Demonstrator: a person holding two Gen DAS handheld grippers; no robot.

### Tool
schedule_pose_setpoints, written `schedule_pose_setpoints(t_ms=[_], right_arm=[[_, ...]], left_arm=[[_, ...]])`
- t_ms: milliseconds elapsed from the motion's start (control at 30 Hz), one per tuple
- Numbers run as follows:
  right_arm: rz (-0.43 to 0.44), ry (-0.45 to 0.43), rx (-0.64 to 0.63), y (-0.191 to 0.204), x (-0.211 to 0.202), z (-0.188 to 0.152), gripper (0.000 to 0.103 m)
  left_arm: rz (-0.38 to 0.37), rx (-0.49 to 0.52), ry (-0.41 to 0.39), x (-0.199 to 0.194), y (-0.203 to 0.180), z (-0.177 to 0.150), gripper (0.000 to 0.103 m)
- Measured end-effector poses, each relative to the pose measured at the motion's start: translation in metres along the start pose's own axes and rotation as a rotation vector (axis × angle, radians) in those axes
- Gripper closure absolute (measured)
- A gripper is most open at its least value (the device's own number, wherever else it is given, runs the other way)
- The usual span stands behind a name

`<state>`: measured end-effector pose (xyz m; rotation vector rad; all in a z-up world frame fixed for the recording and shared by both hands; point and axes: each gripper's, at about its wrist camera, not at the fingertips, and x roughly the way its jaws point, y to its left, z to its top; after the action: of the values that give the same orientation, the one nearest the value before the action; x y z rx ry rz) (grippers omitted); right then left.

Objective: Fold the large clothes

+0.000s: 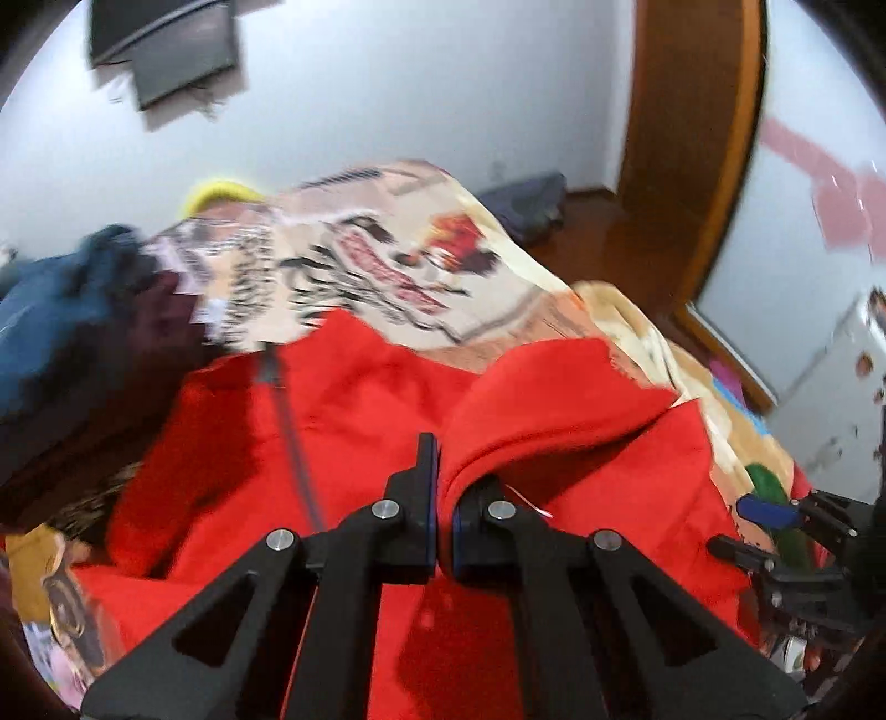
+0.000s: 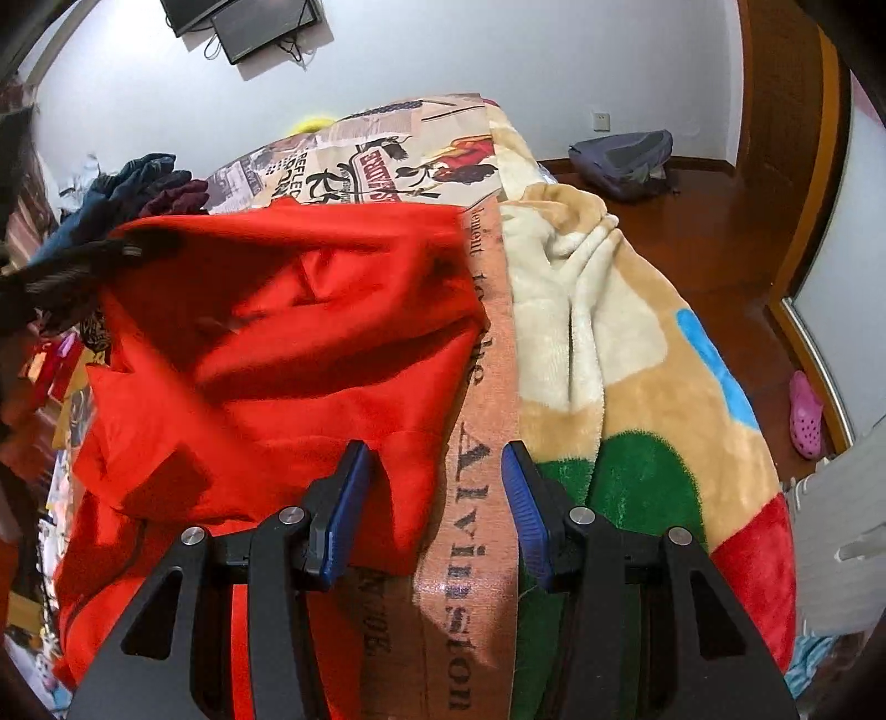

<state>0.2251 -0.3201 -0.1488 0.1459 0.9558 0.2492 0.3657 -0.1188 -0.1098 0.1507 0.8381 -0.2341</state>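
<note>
Your bed's printed sheet [image 2: 476, 498] carries the red garment [image 2: 277, 354], a plush blanket [image 2: 637, 387] beside it, and dark clothes [image 2: 144, 177].

Left gripper [image 1: 443, 498]: matte black linkage arms, triangular cut-outs near base, round silver pivot screws at joints, flat black fingers with thin blue pads on inner faces. Right gripper [image 2: 434, 498]: same black frame, same triangular cut-outs, silver screws, ribbed blue pads [image 2: 348, 512] lining both fingers. No cables, sleeves or skin visible.

A home bedroom: blanket-covered bed [image 2: 637, 354], wall-mounted TV [image 2: 266, 25].
</note>
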Motion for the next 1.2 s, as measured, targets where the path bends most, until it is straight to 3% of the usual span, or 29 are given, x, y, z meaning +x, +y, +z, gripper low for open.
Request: schedule_pose_setpoints(t_ms=[167,333,400,500,600,767,867,1033,1200], right_arm=[[0.001,0.002,0.002,0.001,0.002,-0.003,0.057],[-0.017,0.003,-0.017,0.005,0.003,-0.005,0.058],[-0.021,0.009,-0.022,0.006,0.003,-0.004,0.058],[-0.026,0.022,-0.029,0.007,0.003,-0.002,0.058],[-0.027,0.044,-0.034,0.007,0.0,0.004,0.058],[0.0,0.004,-0.015,0.01,-0.018,0.019,0.057],[0.014,-0.025,-0.029,0.02,-0.022,0.029,0.057],[0.029,-0.012,-0.067,0.041,-0.005,0.036,0.057],[0.016,0.05,-0.131,0.056,0.021,0.026,0.057]], left_arm=[[0.056,-0.029,0.03,-0.022,0.034,-0.043,0.098],[0.067,-0.078,0.202,-0.001,0.063,-0.111,0.082],[0.075,-0.086,0.257,0.007,0.067,-0.13,0.048],[0.117,-0.071,0.294,0.012,0.071,-0.147,0.03],[0.134,-0.019,0.301,0.011,0.067,-0.14,0.029],[0.166,0.094,0.229,0.008,0.052,-0.11,0.018],[0.183,0.16,0.182,0.017,0.04,-0.091,0.018],[0.207,0.271,0.239,0.069,0.019,-0.077,0.018],[0.153,0.254,0.286,0.101,0.016,-0.072,0.034]])
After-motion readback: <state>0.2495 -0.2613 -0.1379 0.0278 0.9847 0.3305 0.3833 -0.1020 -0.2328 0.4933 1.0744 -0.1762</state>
